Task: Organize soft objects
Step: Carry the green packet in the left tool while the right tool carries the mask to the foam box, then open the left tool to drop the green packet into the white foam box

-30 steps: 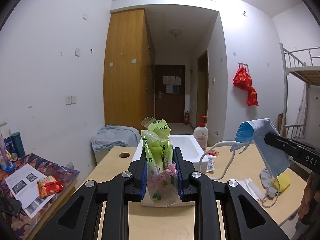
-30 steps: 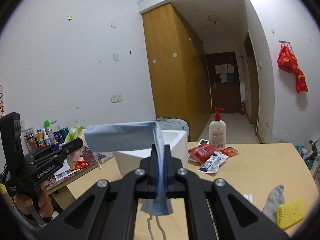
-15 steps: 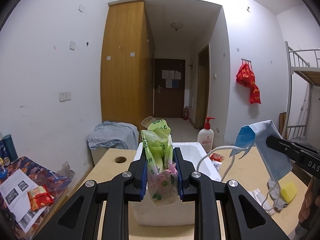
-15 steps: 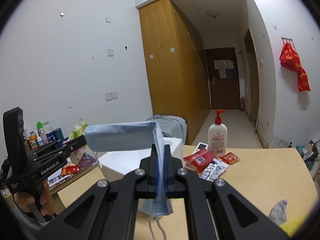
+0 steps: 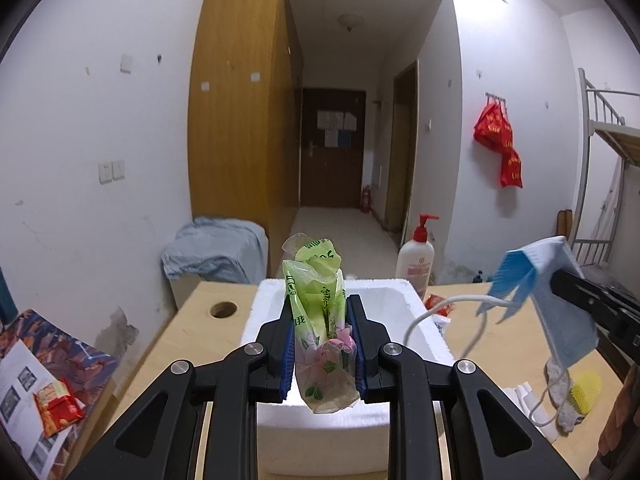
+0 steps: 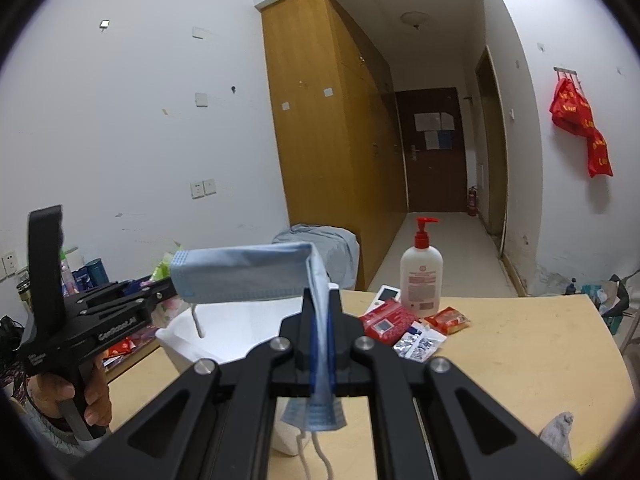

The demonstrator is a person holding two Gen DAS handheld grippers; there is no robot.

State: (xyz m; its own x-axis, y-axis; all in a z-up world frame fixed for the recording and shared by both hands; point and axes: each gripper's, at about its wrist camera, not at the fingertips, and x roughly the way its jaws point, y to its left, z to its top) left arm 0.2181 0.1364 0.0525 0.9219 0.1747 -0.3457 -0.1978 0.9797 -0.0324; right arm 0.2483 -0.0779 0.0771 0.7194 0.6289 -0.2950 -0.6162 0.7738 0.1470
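Observation:
My left gripper (image 5: 320,340) is shut on a green flowered plastic tissue pack (image 5: 318,320), held upright just above the near part of the white foam box (image 5: 404,292). My right gripper (image 6: 319,332) is shut on a blue face mask (image 6: 248,276), folded over the fingers with its ear loops hanging down; the mask also shows in the left wrist view (image 5: 560,300), to the right of the box. The foam box shows in the right wrist view (image 6: 224,332), below and left of the mask. The left gripper body (image 6: 92,320) is at the left there.
On the wooden table (image 6: 520,352) stand a lotion pump bottle (image 6: 421,276), red snack packs (image 6: 386,322) and silver sachets (image 6: 418,344). A grey sock (image 5: 560,380) and yellow sponge (image 5: 586,386) lie at the right. A cluttered side table (image 5: 44,380) is at the left.
Both grippers have moved forward toward the foam box with their loads. The box now sits close under the tissue pack, and the mask has come nearer its right side.

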